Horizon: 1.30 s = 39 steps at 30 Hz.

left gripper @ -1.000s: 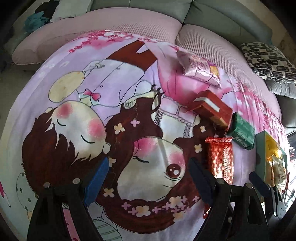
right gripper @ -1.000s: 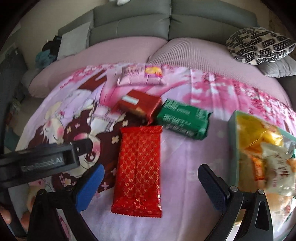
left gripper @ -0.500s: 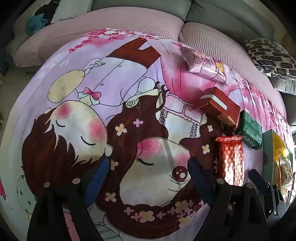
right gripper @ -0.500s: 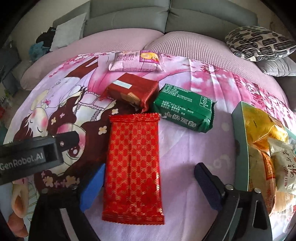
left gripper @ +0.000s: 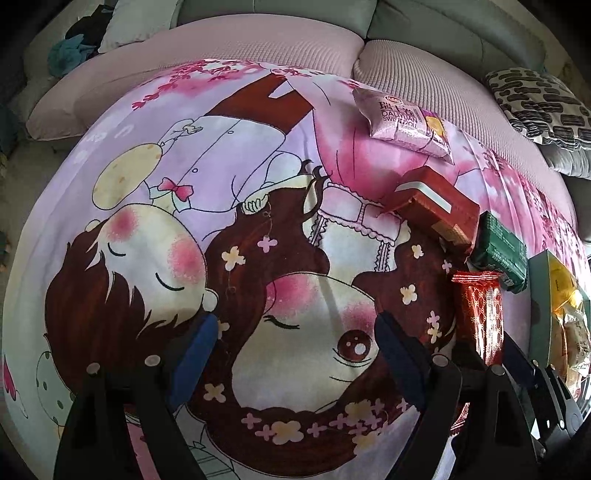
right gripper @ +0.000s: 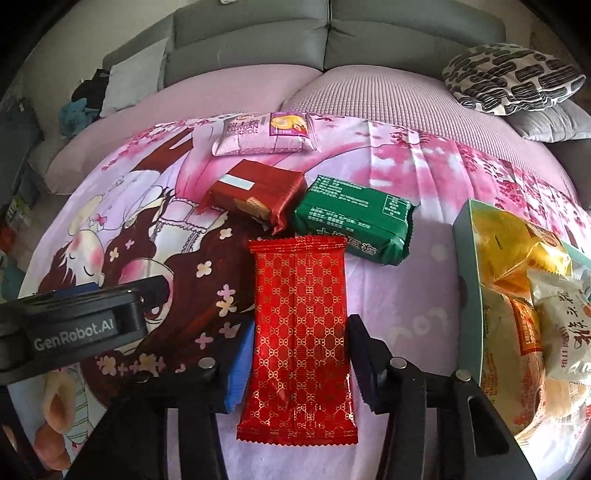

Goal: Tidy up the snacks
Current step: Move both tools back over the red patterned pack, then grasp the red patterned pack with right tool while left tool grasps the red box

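A red patterned snack packet (right gripper: 299,325) lies flat on the cartoon-print blanket (right gripper: 424,306). My right gripper (right gripper: 301,365) straddles its near half, jaws close against both long edges, not clearly clamped. Beyond it lie a dark red packet (right gripper: 258,195), a green packet (right gripper: 354,218) and a pink Swiss-roll packet (right gripper: 264,134). A green box (right gripper: 467,280) at the right holds several snacks. My left gripper (left gripper: 295,362) is open and empty over the blanket (left gripper: 184,166), left of the red packet (left gripper: 480,314), the dark red packet (left gripper: 436,206), the green packet (left gripper: 502,251) and the pink packet (left gripper: 402,122).
The blanket covers a pink-cushioned grey sofa (right gripper: 332,33). A black-and-white patterned pillow (right gripper: 513,77) lies at the back right, a grey pillow (right gripper: 136,74) and clothes at the back left. The left gripper's body (right gripper: 74,325) shows at the left of the right wrist view.
My right gripper has moved forward over the red patterned packet and its jaws have narrowed around it. My left gripper has drifted slightly and stays open.
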Each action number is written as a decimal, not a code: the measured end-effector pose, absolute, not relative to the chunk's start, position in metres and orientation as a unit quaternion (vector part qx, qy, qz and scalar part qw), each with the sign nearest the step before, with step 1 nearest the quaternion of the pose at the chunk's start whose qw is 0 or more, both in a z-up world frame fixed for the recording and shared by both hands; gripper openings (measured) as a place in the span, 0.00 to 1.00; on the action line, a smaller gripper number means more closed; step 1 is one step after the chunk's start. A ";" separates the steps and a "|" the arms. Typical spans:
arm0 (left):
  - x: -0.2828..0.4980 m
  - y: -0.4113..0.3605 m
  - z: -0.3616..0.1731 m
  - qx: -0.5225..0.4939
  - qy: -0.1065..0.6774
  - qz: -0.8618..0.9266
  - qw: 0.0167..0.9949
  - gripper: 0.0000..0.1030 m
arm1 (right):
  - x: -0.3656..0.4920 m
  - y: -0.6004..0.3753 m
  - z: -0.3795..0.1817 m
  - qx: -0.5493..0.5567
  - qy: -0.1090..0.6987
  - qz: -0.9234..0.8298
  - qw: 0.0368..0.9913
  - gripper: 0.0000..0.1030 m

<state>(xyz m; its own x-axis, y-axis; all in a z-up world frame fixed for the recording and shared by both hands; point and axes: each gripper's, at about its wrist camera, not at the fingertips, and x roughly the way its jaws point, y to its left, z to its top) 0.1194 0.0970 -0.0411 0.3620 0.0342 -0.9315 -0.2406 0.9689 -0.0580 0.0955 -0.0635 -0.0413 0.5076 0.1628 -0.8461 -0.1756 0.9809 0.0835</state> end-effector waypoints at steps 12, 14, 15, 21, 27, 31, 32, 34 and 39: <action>0.120 0.086 -0.040 -0.086 0.554 0.078 0.824 0.85 | 0.090 -0.074 -0.025 0.014 0.475 0.106 0.874 0.47; 0.120 0.087 -0.037 -0.087 0.549 0.080 0.827 0.85 | 0.089 -0.078 -0.021 0.020 0.473 0.101 0.875 0.47; 0.119 0.088 -0.035 -0.088 0.547 0.079 0.829 0.85 | 0.089 -0.080 -0.019 0.022 0.472 0.101 0.876 0.47; 0.120 0.087 -0.027 -0.091 0.541 0.074 0.833 0.85 | 0.086 -0.097 -0.004 0.035 0.457 0.089 0.884 0.47; 0.128 0.079 -0.023 -0.091 0.534 0.064 0.838 0.85 | 0.085 -0.122 0.009 0.055 0.442 0.069 0.893 0.47; 0.134 0.065 -0.020 -0.077 0.525 0.045 0.846 0.84 | 0.087 -0.143 0.015 0.072 0.434 0.054 0.897 0.47; 0.137 0.060 -0.019 -0.071 0.523 0.040 0.848 0.84 | 0.087 -0.148 0.017 0.077 0.431 0.051 0.897 0.47; 0.142 0.052 -0.019 -0.065 0.522 0.029 0.850 0.84 | 0.089 -0.157 0.018 0.086 0.428 0.045 0.898 0.47; 0.162 0.033 -0.017 -0.047 0.512 -0.007 0.858 0.84 | 0.089 -0.179 0.025 0.109 0.416 0.029 0.902 0.47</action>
<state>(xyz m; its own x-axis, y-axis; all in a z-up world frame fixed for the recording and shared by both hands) 0.1619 0.0333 -0.0175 0.4756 -0.0597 -0.8776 -0.0361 0.9955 -0.0873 0.0893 -0.1787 0.0251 0.6519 0.1427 -0.7448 0.0386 0.9746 0.2205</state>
